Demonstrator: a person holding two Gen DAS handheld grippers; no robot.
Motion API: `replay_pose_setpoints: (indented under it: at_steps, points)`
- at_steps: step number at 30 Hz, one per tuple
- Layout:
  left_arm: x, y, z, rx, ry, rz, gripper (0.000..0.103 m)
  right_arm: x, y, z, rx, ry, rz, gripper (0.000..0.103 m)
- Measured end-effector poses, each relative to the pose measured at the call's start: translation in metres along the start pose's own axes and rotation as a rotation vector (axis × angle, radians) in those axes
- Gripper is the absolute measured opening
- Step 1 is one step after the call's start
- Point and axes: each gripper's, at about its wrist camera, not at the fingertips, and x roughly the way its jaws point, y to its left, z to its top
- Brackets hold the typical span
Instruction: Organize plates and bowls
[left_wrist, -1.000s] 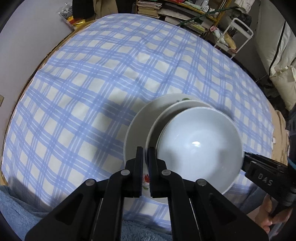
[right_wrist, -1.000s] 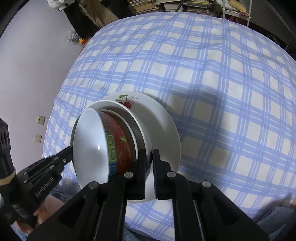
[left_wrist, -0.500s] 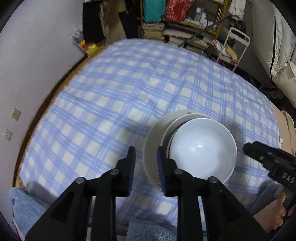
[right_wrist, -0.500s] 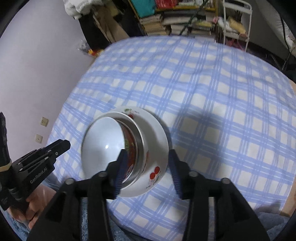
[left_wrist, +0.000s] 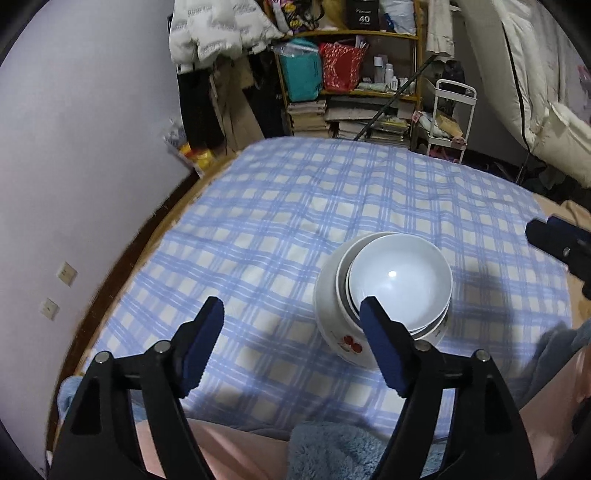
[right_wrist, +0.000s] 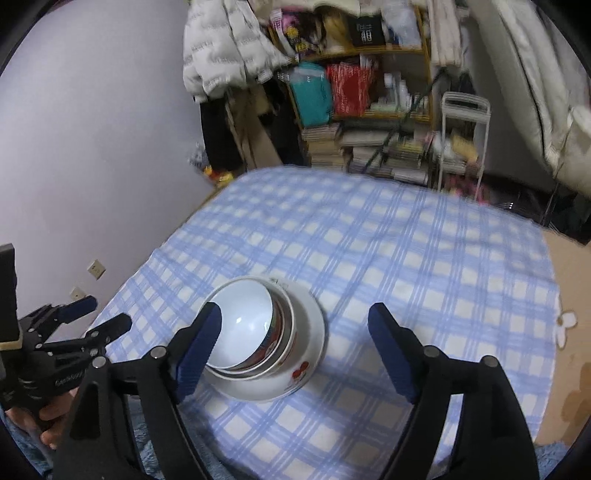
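A stack of dishes rests on the blue checked cloth. A white plate (left_wrist: 341, 334) with a cherry motif lies at the bottom, and a white bowl (left_wrist: 400, 280) sits on top. The right wrist view shows the plate (right_wrist: 310, 350), the white bowl (right_wrist: 243, 321) and a red-patterned bowl (right_wrist: 271, 341) nested under it. My left gripper (left_wrist: 291, 301) hangs above and in front of the stack, jaws opening, nothing between the pads. My right gripper (right_wrist: 295, 306) is also lifted clear, jaws opening, gripping nothing. Each gripper shows in the other's view: the right gripper (left_wrist: 554, 236) and the left gripper (right_wrist: 107, 312).
The checked cloth (left_wrist: 295, 206) covers a wide flat surface, with a pale wall along its left. Behind it stand a cluttered shelf (left_wrist: 351, 74) with books and bags and a white cart (left_wrist: 452, 110). A fluffy blue towel (left_wrist: 332, 450) lies at the near edge. A hand (right_wrist: 51, 410) holds the left gripper.
Both grippers were shut on the stack's rim. They have let go, opened wide and lifted up and back. The stack stays in place on the cloth.
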Motion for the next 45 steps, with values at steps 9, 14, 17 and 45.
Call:
replay_pose_setpoints:
  at_steps: [9,14,17,45]
  points:
    - [-0.036,0.003,-0.014,-0.018,-0.158,0.037,0.085,-0.031,0.012,-0.011,-0.045,-0.166,-0.048,0.103]
    - [-0.045,0.008,-0.02,-0.037,-0.207,0.047,0.086,-0.045,0.017,-0.018,-0.064,-0.239,-0.066,0.103]
    - [-0.048,0.011,-0.024,-0.054,-0.231,0.049,0.089,-0.048,0.018,-0.023,-0.077,-0.268,-0.091,0.103]
    - [-0.051,0.011,-0.028,-0.087,-0.301,0.039,0.097,-0.052,0.021,-0.034,-0.121,-0.311,-0.102,0.103]
